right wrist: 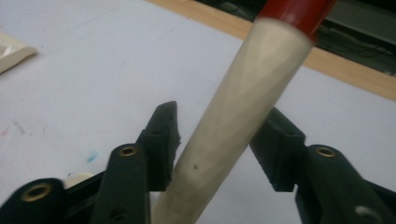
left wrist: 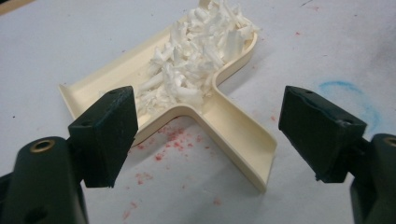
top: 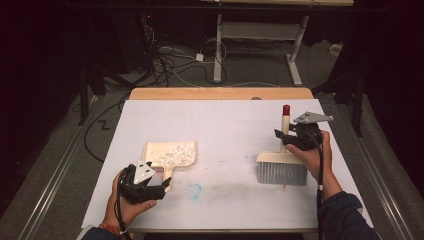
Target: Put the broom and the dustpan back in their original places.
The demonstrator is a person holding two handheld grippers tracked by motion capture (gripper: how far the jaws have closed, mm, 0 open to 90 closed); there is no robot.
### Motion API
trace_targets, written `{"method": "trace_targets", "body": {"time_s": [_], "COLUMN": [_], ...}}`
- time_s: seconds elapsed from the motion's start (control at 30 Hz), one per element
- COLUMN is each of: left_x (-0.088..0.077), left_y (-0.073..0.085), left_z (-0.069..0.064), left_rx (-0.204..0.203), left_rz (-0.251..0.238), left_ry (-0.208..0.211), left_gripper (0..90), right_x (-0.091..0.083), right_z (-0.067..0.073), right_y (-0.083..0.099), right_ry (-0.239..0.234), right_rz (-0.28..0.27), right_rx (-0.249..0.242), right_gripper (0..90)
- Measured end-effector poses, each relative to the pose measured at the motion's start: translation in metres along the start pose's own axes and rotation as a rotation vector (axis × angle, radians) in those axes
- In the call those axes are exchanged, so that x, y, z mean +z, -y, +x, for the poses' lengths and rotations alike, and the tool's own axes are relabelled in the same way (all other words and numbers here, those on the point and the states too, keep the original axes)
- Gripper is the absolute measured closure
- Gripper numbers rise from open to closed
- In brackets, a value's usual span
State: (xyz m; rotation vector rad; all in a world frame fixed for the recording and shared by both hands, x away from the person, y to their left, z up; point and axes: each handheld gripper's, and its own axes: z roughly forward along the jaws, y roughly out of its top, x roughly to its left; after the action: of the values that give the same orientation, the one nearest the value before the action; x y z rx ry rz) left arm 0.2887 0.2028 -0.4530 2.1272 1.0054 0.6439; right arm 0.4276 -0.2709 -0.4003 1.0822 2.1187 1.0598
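On the table (top: 225,125), the left gripper (top: 159,189) spreads its fingers (left wrist: 107,135) wide at the handle of the scrap-filled dustpan (top: 170,155), while the right gripper (top: 286,136) clamps the brush (top: 281,167) handle at right.

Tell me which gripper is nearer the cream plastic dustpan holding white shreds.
Left. The left gripper sits open at the cream plastic dustpan's handle; the right gripper, across the table, is shut on the cream brush handle.
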Motion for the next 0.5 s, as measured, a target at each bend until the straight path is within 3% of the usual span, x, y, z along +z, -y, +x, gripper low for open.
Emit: {"method": "trace_targets", "body": {"time_s": [0.1,0.17,0.23,0.5], "left_x": [0.001,0.001,0.0,0.002], "left_y": [0.007,0.011,0.013,0.017], "left_z": [0.001,0.002,0.002,0.002], "left_rx": [0.014,0.001,0.008,0.023], "left_rz": [-0.024,-0.036,-0.043,-0.052], "left_ry": [-0.018,-0.012,-0.028,-0.025], "left_gripper": [18.8,18.8,18.8,18.8], "right_x": [-0.003,-0.007,-0.009,-0.023], "right_z": [0.001,0.004,0.007,0.017], "right_y": [-0.004,-0.006,-0.008,-0.01], "right_ry": [0.037,0.038,0.033,0.024], "right_rz": [-0.042,-0.078,-0.088,-0.162], "right_rx": [-0.006,-0.004,-0.019,-0.041], "right_gripper": [47.3,46.6,44.8,39.1]}}
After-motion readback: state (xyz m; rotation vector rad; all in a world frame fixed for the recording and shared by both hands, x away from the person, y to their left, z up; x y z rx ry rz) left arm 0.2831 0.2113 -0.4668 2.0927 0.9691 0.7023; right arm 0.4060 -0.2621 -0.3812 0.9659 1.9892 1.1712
